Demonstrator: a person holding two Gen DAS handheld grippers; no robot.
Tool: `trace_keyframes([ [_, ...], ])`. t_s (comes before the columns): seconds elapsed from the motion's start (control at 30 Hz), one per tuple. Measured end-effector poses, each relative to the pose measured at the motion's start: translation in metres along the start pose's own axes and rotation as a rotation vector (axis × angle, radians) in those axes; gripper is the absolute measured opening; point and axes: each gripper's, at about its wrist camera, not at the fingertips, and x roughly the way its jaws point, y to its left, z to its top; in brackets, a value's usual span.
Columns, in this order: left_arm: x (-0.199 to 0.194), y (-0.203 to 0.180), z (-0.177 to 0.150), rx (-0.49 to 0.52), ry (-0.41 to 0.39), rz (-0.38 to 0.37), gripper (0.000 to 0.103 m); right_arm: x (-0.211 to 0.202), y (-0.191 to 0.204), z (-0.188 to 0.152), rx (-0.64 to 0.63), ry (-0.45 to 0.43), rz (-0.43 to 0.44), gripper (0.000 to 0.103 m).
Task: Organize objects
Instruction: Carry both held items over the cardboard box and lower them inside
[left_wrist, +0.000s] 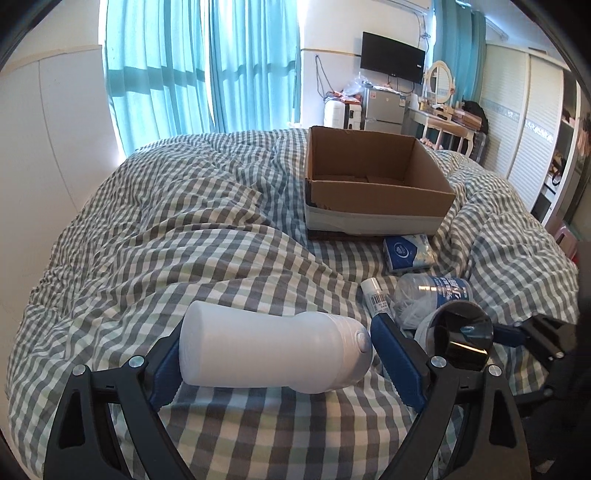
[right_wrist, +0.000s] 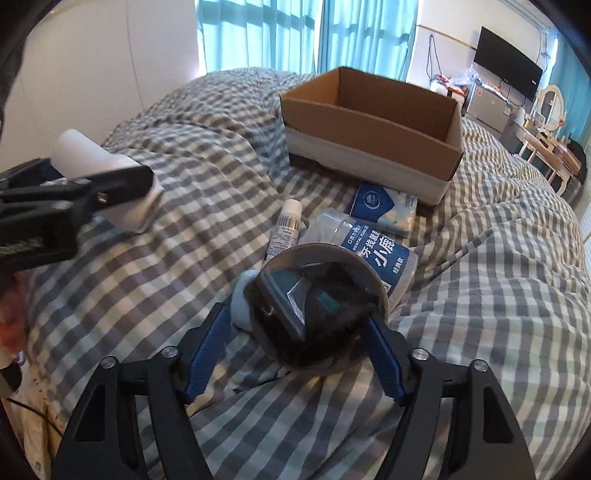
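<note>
A white plastic bottle (left_wrist: 273, 350) lies on its side on the checked bed cover between the blue pads of my left gripper (left_wrist: 275, 354); the pads sit at both of its ends, and the bottle also shows in the right wrist view (right_wrist: 88, 162). My right gripper (right_wrist: 295, 332) has its jaws around a round mirror (right_wrist: 317, 302), which also shows in the left wrist view (left_wrist: 461, 332). An open cardboard box (left_wrist: 373, 177) stands on the bed further back, seen too in the right wrist view (right_wrist: 373, 133).
Between the grippers and the box lie a small white tube (right_wrist: 286, 225), a clear dental floss tub with a blue label (right_wrist: 373, 247) and a blue tissue pack (right_wrist: 384, 208). A wall is at the left; a wardrobe (left_wrist: 532, 122) stands at the right.
</note>
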Motion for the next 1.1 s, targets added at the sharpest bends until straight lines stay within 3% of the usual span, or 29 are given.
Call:
trace_keyframes([
  [0.07,0.002,0.003,0.001,-0.005,0.001,-0.008,0.094,0.006,0.0,0.003,-0.004,0.008,-0.014,0.063],
  [0.23,0.007,0.005,0.004,-0.01,0.005,-0.018,0.094,0.011,-0.004,0.01,0.026,0.019,0.017,0.043],
  [0.47,0.008,0.004,0.013,-0.014,0.006,-0.03,0.088,-0.024,-0.003,0.025,0.016,-0.03,0.07,0.035],
  [0.53,0.009,0.003,0.015,-0.014,0.006,-0.032,0.088,-0.041,-0.004,0.032,0.013,-0.062,0.08,0.015],
  [0.57,0.01,0.003,0.016,-0.014,0.007,-0.031,0.088,-0.049,-0.005,0.035,0.008,-0.077,0.081,0.015],
  [0.67,0.013,0.004,0.017,-0.025,0.023,-0.072,0.061,-0.062,-0.008,0.043,-0.003,-0.109,0.065,0.015],
  [0.73,0.016,0.006,0.018,-0.045,0.044,-0.11,0.058,-0.068,-0.01,0.046,-0.006,-0.121,0.06,0.014],
  [1.03,0.016,-0.002,0.019,-0.021,0.051,-0.136,0.048,-0.068,-0.02,0.047,0.02,-0.13,0.081,0.014],
  [1.07,0.014,-0.004,0.019,-0.013,0.045,-0.131,0.045,-0.067,-0.021,0.048,0.021,-0.132,0.078,0.014],
  [1.1,0.012,-0.006,0.021,-0.004,0.038,-0.127,0.035,-0.067,-0.022,0.048,0.02,-0.133,0.079,0.014],
])
